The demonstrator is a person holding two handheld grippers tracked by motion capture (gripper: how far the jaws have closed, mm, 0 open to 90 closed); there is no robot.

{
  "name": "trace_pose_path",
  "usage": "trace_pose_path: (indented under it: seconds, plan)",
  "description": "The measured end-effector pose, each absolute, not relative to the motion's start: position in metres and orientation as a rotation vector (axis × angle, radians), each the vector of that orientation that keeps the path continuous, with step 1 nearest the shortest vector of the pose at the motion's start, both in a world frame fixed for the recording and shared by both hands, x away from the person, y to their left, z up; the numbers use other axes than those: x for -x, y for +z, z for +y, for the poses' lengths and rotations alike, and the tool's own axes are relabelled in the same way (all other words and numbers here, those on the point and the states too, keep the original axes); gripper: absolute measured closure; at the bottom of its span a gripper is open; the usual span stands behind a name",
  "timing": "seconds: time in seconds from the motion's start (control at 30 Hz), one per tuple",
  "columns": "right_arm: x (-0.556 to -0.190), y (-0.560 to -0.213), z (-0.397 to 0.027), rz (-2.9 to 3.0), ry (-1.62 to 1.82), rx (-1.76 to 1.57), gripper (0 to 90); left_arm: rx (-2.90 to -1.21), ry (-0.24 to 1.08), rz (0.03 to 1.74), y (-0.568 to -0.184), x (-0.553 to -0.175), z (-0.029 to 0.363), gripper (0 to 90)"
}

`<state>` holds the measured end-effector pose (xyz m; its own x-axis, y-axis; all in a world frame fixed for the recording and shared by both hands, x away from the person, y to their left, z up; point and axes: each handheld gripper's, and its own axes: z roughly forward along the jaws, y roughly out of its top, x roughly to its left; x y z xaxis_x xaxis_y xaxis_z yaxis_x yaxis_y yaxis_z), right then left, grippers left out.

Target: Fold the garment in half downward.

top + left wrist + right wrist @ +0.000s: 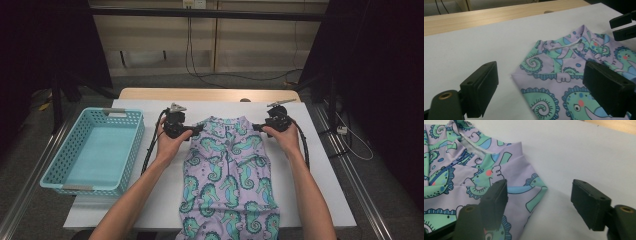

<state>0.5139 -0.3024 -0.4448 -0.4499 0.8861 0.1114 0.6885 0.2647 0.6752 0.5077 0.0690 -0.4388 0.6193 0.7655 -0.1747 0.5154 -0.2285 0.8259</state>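
A purple seahorse-print garment [227, 175] lies flat on the white table [150, 200], hem toward the person, collar at the far end. Left gripper [199, 129] sits at the garment's left shoulder; its jaws stand apart, one over bare table, one over the fabric, clamping nothing. Right gripper [256, 127] sits at the right shoulder; its jaws are likewise apart, straddling the shoulder edge without pressing it. A teal basket [95, 150] rests well to the left. Beyond the table, cables [210, 75] trail across the floor.
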Motion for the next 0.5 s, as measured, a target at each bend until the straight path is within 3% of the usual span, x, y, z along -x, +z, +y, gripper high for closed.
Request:
trace_pose_path:
  seconds: [0.13, 0.5]
  plan:
    - [-0.519, -0.445, -0.304, 2.264, 1.025, -1.429, 51.7, -1.926, 0.324, 1.03, -0.442, -0.513, 0.068, 14.4]
    - [-0.521, -0.457, -0.302, 2.294, 0.955, -1.404, 54.6, -1.933, 0.337, 1.079, -0.45, -0.52, 0.072, 14.7]
